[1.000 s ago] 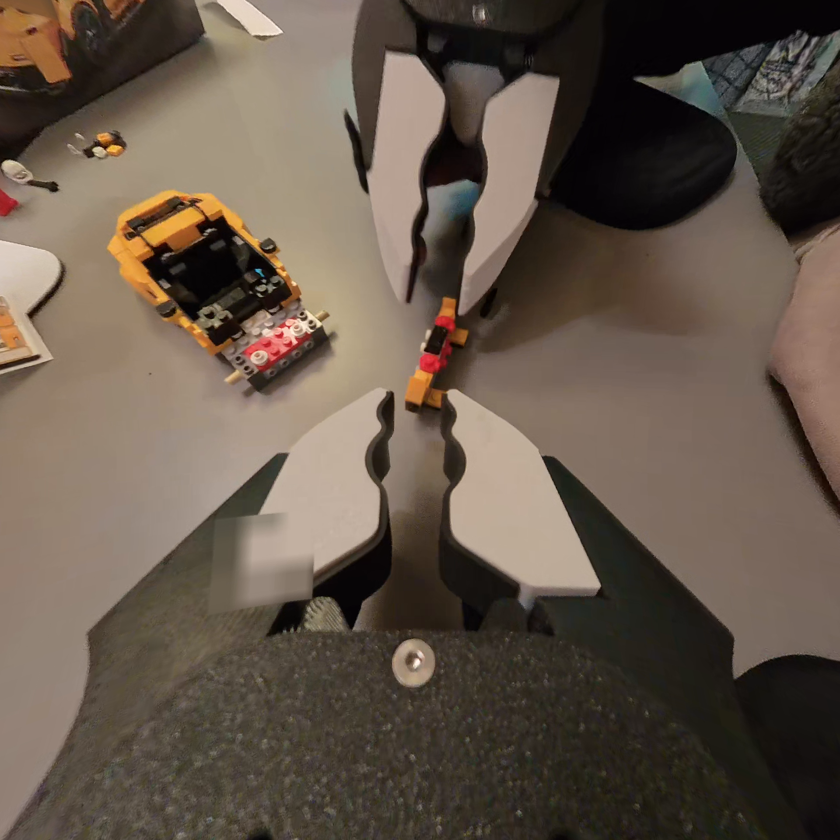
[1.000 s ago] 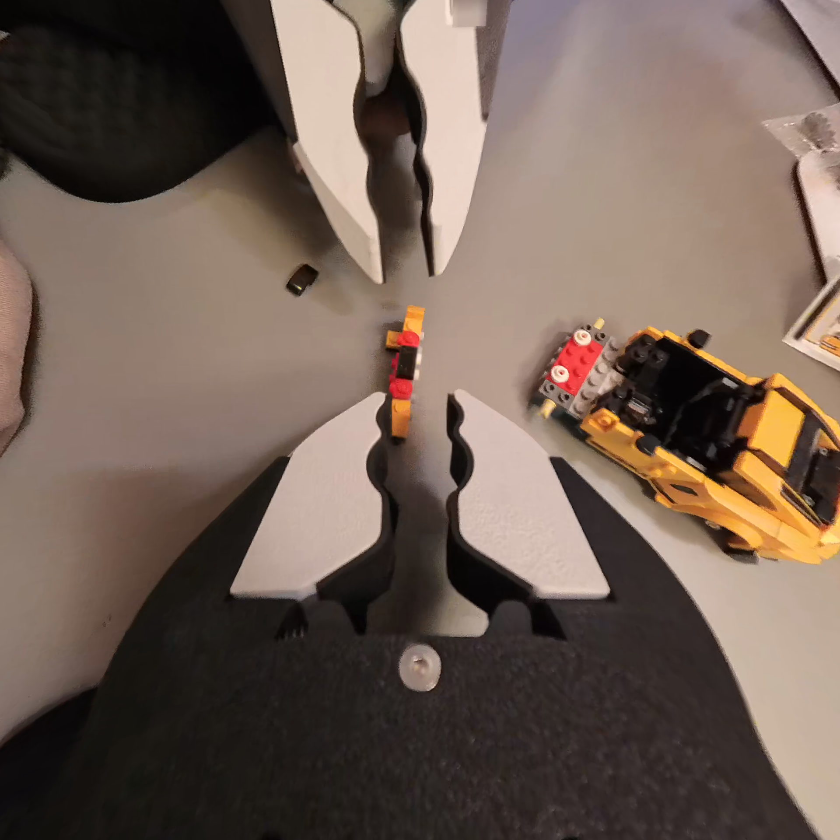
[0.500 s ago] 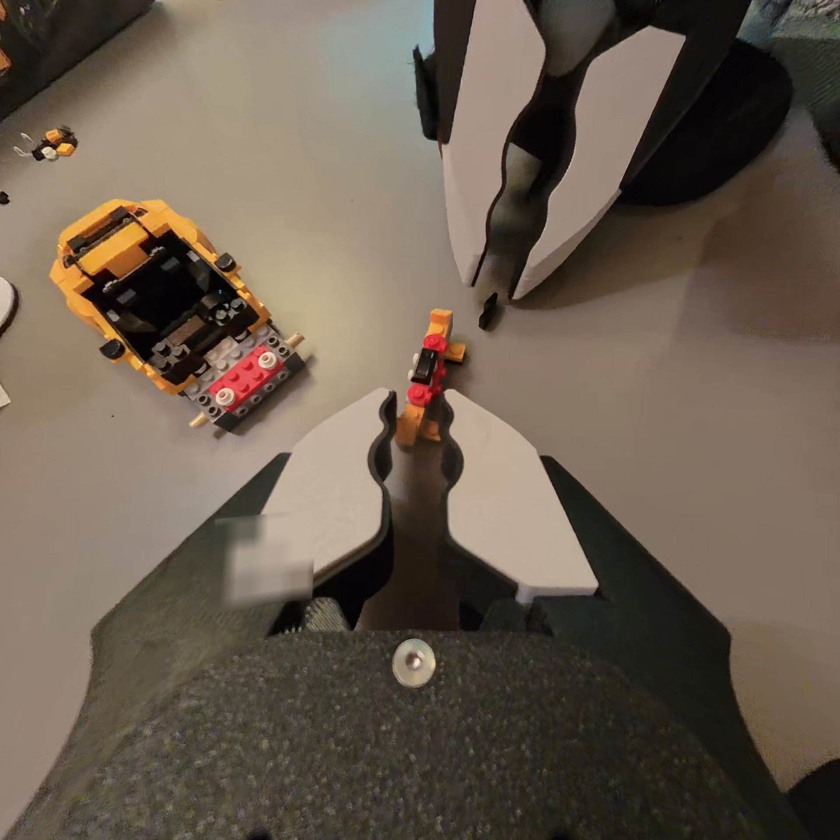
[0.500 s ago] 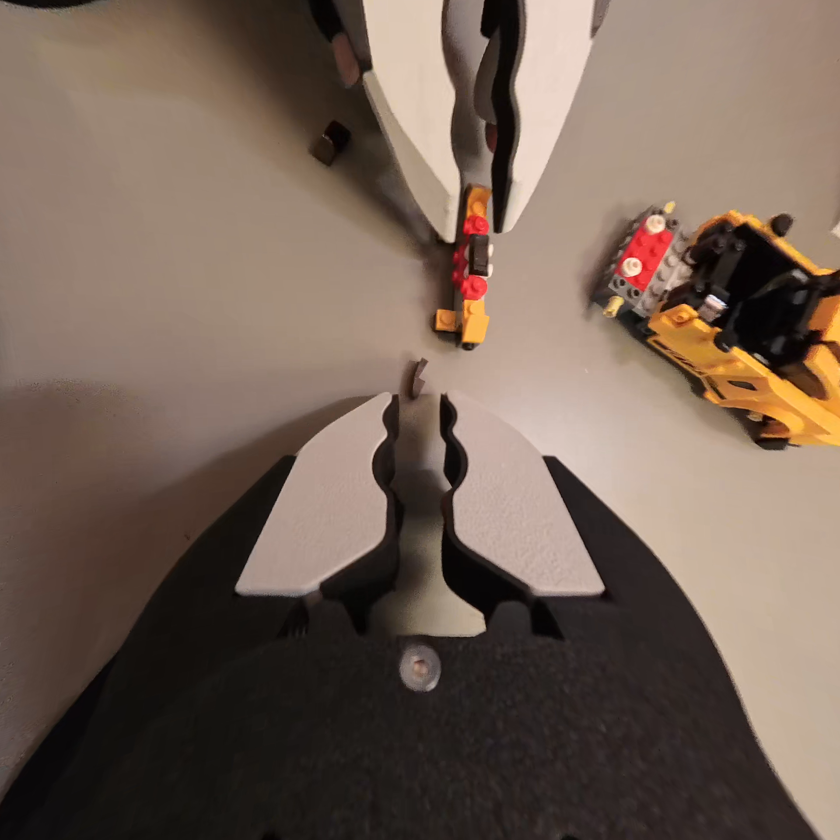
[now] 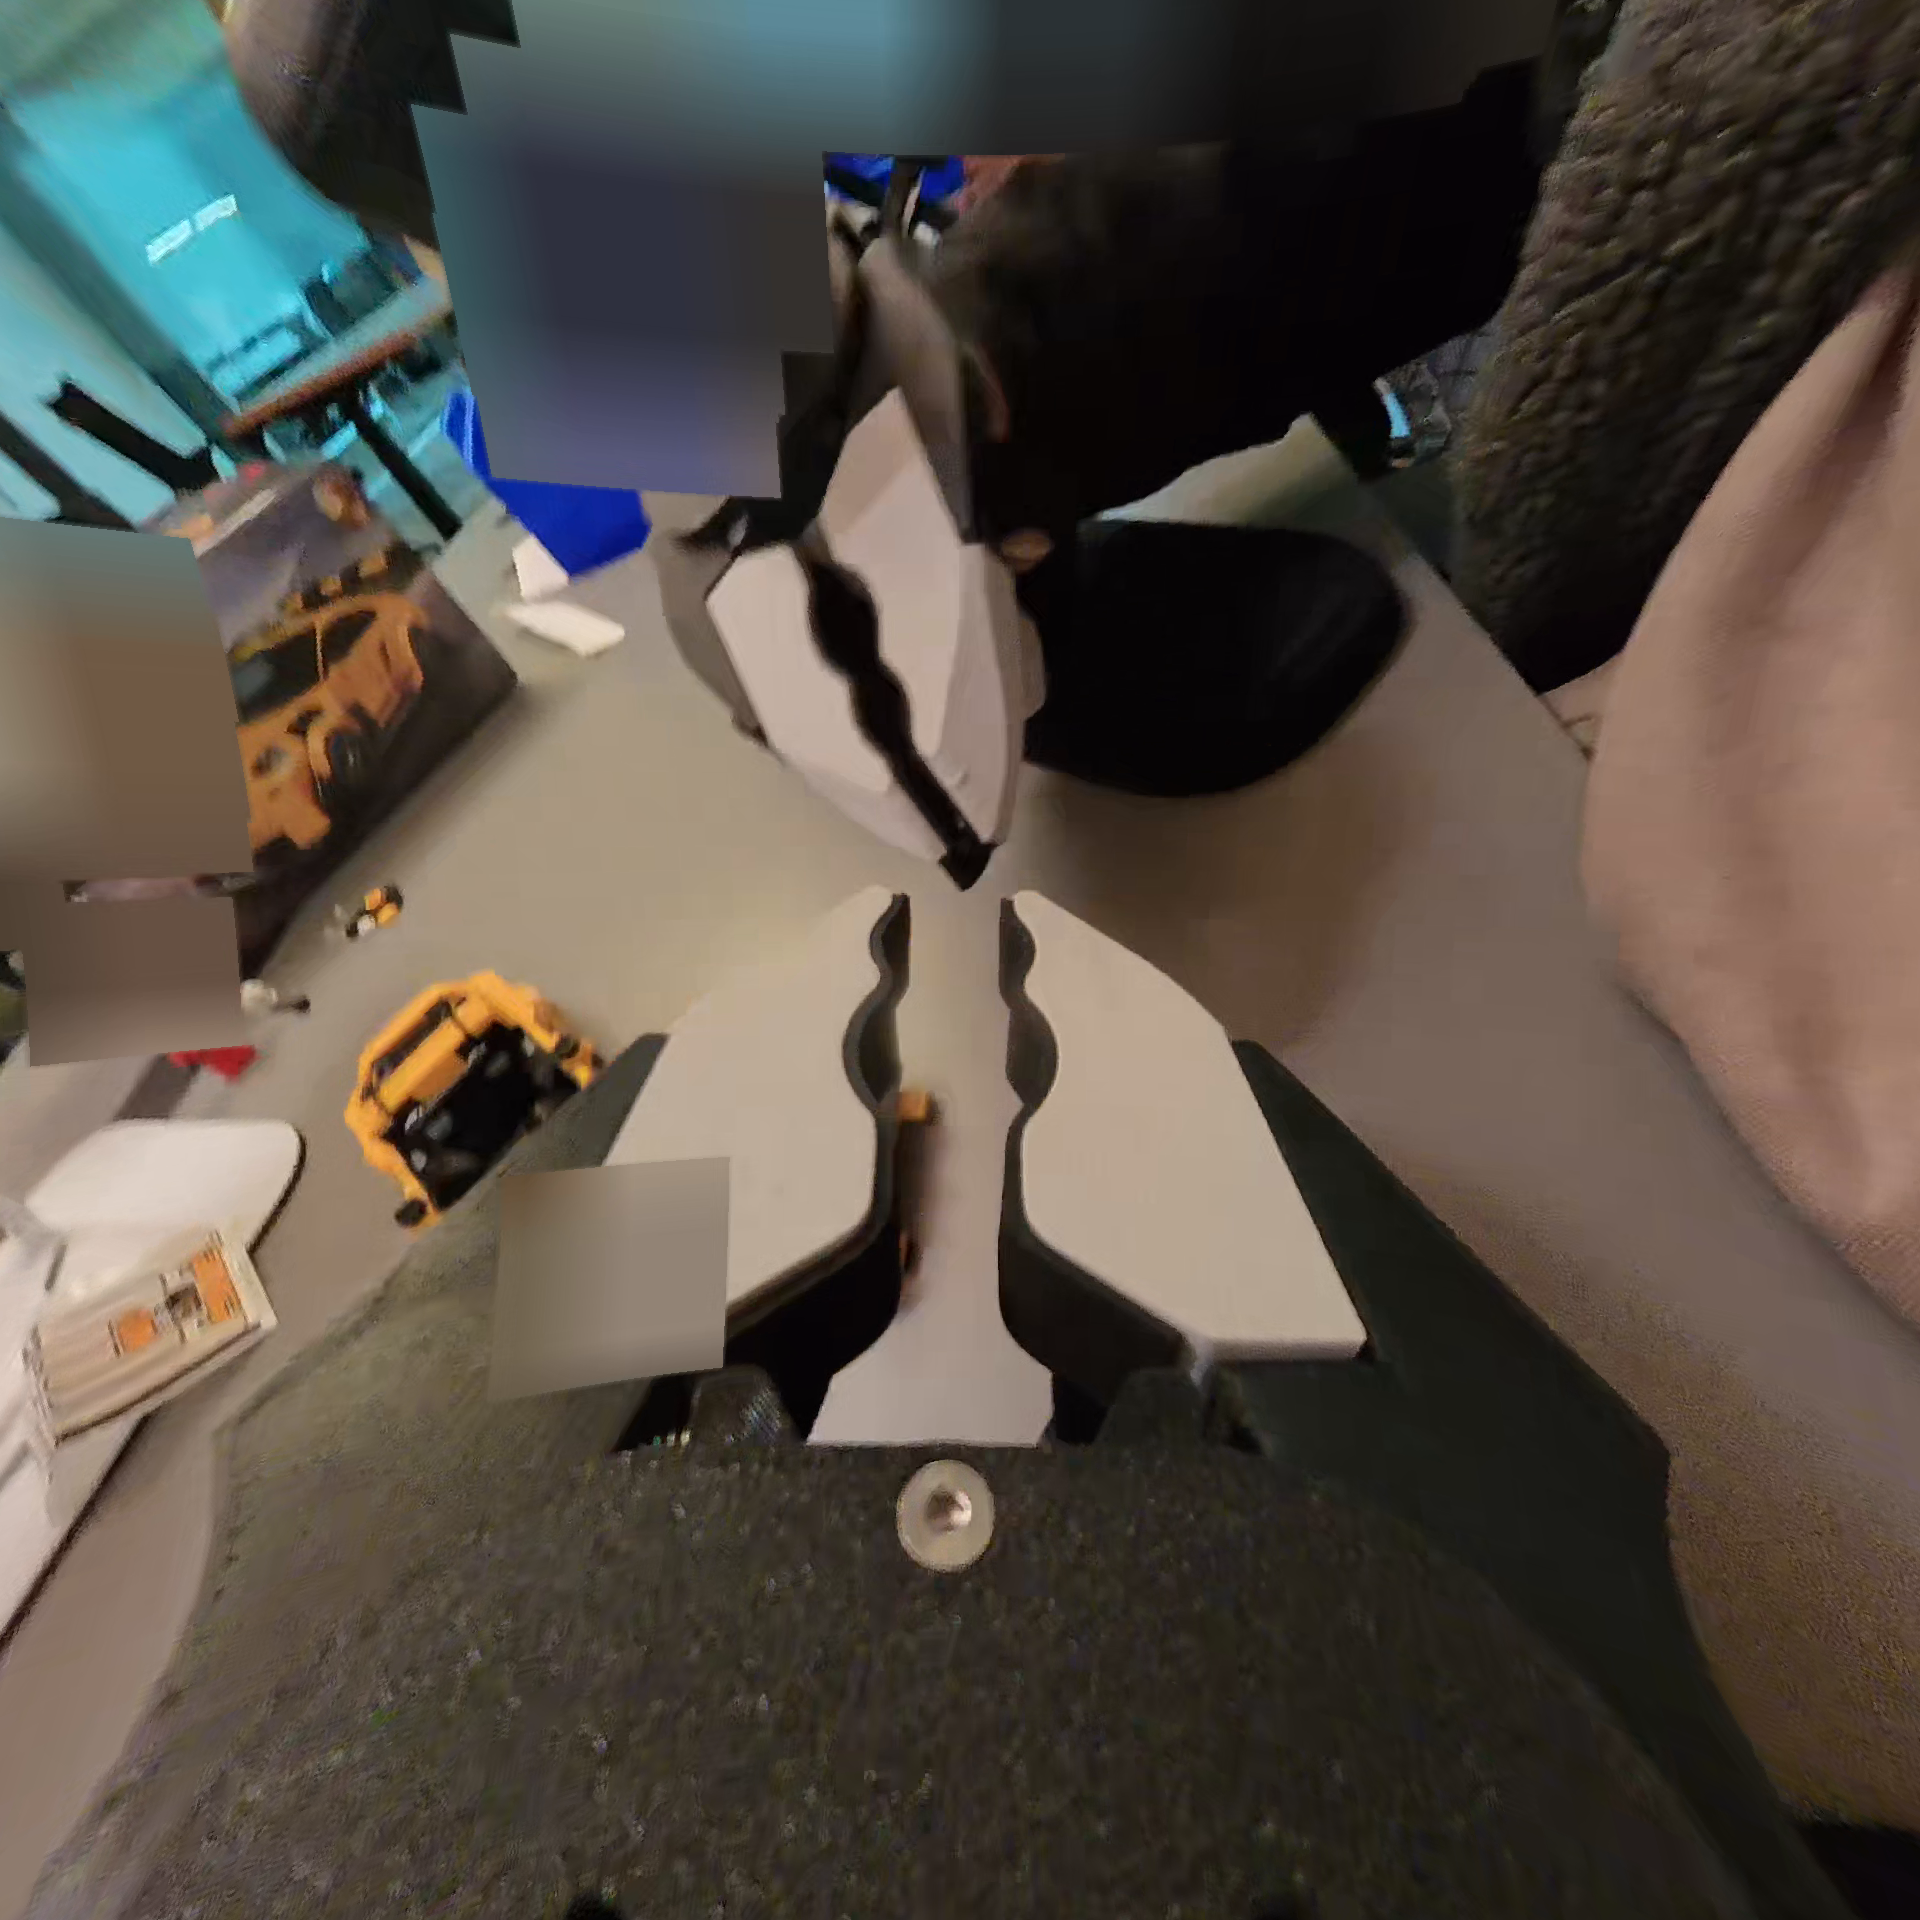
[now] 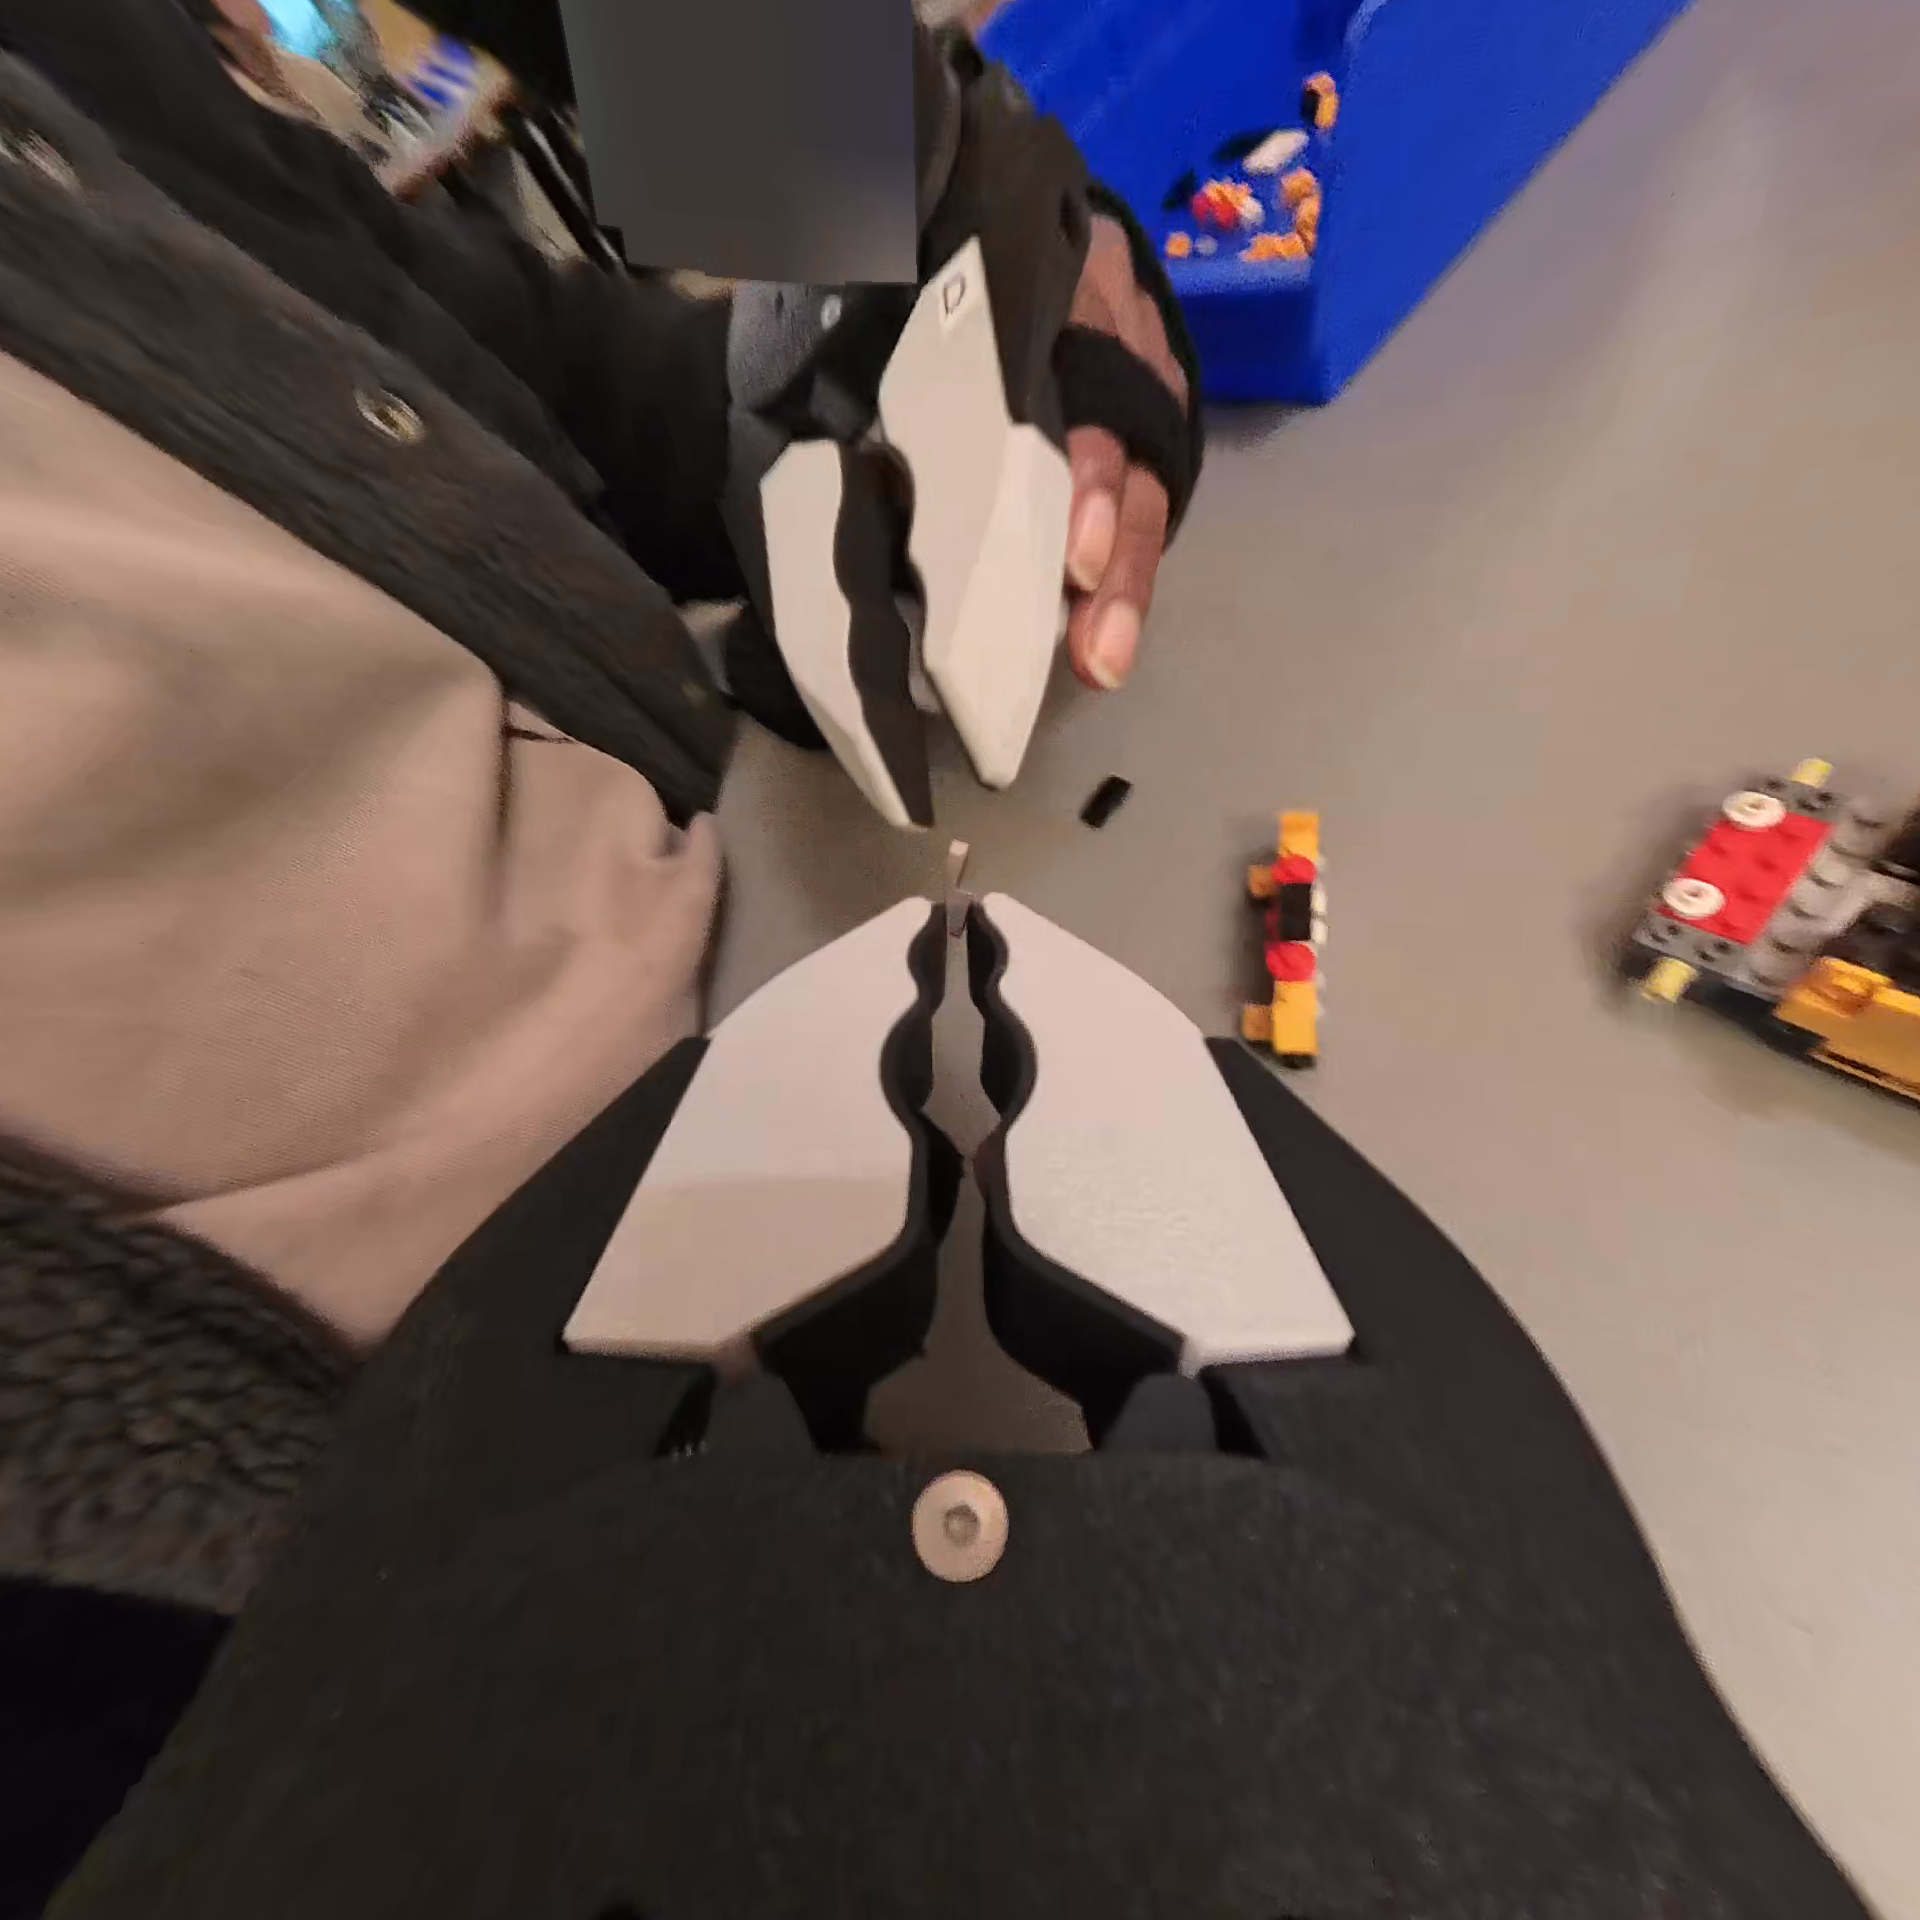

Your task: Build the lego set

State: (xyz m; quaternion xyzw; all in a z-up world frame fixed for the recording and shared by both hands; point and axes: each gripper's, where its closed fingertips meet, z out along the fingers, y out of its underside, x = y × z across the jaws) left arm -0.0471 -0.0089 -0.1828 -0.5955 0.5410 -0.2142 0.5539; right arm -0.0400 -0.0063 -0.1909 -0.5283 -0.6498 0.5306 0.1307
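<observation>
Since the frame 0.5 s before, both grippers have risen from the table and tilted toward each other, and the right gripper [image 6: 954, 906] now carries the small thin piece [image 6: 956, 883] that was lying in front of it. Its 2 fingers are almost closed on this piece, which stands up just beyond the tips; in the left wrist view the same piece looks dark [image 5: 964, 860] at the tip of that gripper [image 5: 951, 821].

The left gripper [image 5: 951, 904] has a narrow gap between its fingers and holds nothing. It has left the orange and red sub-assembly [image 6: 1288, 940], which lies flat on the grey table [image 6: 1558, 623], to the right of the right gripper's fingers. In the left wrist view only a bit of orange [image 5: 914, 1110] shows low in the gap between the left gripper's fingers. The tips of the 2 grippers face each other and are near, but apart.

A small black piece [image 6: 1103, 802] lies on the table just beyond the sub-assembly. The yellow lego car [image 5: 468, 1091] stands to the left of the left gripper, with its red and grey rear [image 6: 1745, 883] open. Farther left are the instruction booklet [image 5: 156, 1320] and the lego box [image 5: 332, 665]. A blue bin [image 6: 1403, 187] with loose pieces is far ahead on the right.
</observation>
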